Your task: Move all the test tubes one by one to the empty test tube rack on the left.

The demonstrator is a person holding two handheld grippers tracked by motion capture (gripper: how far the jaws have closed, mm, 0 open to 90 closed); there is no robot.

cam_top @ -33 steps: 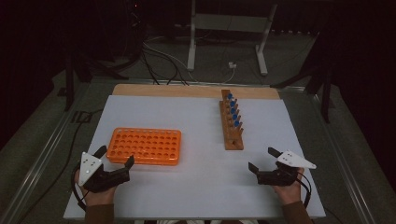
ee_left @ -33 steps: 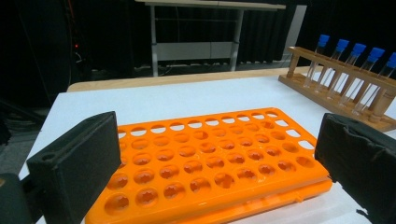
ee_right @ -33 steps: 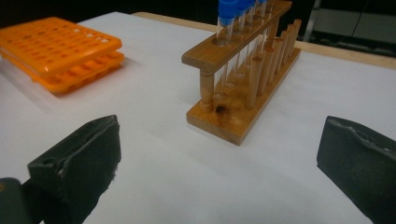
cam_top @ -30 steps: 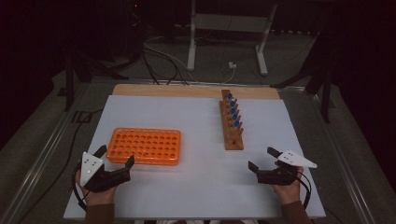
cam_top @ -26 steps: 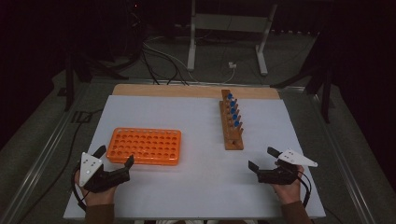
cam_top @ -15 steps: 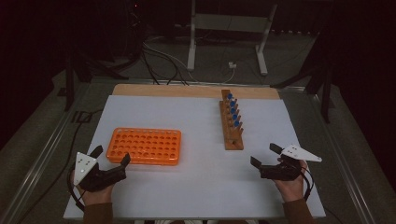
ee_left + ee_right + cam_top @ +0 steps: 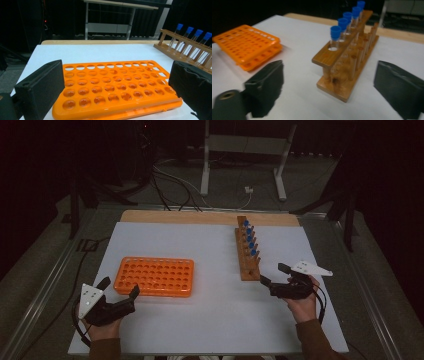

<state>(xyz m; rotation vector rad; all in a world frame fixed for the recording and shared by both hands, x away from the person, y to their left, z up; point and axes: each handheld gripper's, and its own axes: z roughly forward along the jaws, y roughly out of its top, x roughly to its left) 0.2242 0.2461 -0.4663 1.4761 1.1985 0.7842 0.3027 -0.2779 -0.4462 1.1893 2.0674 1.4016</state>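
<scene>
An orange tube rack (image 7: 155,276) with several empty holes lies flat at the left of the white table. My left gripper (image 7: 120,287) stands open just before its near left corner; in the left gripper view the orange rack (image 7: 110,87) lies between and beyond the jaws of the left gripper (image 7: 115,75). A wooden rack (image 7: 248,249) holds several blue-capped tubes (image 7: 249,237) at the right. My right gripper (image 7: 273,274) is open a little right of that rack's near end; its jaws have just been closing slightly with nothing gripped. The wooden rack (image 7: 347,57) stands ahead of the right gripper (image 7: 329,82).
The white table sheet (image 7: 210,320) has bare room between the two racks and along the front edge. A wooden strip (image 7: 200,217) runs along the far edge. Cables (image 7: 175,185) and a metal stand (image 7: 240,165) lie on the floor behind the table.
My right hand has risen and moved forward and left toward the near end of the wooden rack. Its jaws stand a little narrower. The left hand has kept still.
</scene>
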